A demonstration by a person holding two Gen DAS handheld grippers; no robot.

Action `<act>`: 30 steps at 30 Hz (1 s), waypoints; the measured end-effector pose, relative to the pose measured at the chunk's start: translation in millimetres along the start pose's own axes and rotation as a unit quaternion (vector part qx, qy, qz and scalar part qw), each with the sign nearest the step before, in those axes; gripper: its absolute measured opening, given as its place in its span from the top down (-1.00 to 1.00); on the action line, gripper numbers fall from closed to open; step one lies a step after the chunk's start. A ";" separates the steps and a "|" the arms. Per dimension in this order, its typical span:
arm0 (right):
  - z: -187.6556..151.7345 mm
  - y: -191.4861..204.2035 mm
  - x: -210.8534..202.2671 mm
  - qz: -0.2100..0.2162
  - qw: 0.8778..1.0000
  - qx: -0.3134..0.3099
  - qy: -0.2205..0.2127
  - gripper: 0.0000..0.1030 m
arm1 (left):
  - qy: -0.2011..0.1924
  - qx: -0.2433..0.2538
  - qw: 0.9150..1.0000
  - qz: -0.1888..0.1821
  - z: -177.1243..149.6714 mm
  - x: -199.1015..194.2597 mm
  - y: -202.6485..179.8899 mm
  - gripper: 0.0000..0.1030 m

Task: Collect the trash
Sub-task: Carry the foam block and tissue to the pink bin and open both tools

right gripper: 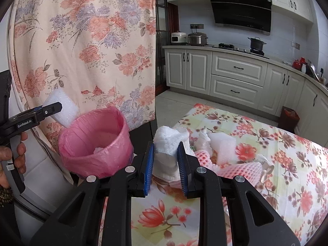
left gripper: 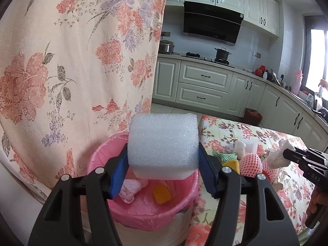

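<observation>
Both hand-held grippers are carrying trash toward the bin.

Left wrist: my left hand-held gripper (left gripper: 163,162) is clamping a foam block (left gripper: 163,144) over the pink-lined bin (left gripper: 143,211). Right wrist: my right hand-held gripper (right gripper: 166,160) is pinching a crumpled tissue (right gripper: 168,141) above the table (right gripper: 266,143).

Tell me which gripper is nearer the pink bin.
Left. The left gripper holds a foam block over the bin; the right gripper is beside it, above the table.
</observation>
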State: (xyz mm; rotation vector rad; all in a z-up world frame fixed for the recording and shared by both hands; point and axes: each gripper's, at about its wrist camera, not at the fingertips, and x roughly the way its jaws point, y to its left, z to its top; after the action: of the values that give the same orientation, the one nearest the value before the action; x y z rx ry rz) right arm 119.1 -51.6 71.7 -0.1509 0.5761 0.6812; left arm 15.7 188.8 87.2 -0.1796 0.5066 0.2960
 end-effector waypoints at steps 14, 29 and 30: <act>52.4 80.7 64.6 0.085 0.995 -0.054 0.013 0.54 | 0.000 -0.015 0.999 0.029 10.5 23.1 38.5 -0.18; 71.5 125.8 138.5 0.127 0.987 -0.079 0.051 0.54 | 0.000 -0.034 0.999 0.041 24.5 41.7 63.8 -0.18; 71.6 126.9 142.7 0.128 0.987 -0.080 0.053 0.53 | 0.001 -0.036 0.998 0.042 24.8 42.8 64.9 -0.18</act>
State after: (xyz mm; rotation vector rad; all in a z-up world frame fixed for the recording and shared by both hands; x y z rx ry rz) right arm 160.9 147.7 59.8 -0.2662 0.6496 0.9748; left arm 41.7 265.9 80.9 -0.2291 0.5065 0.3960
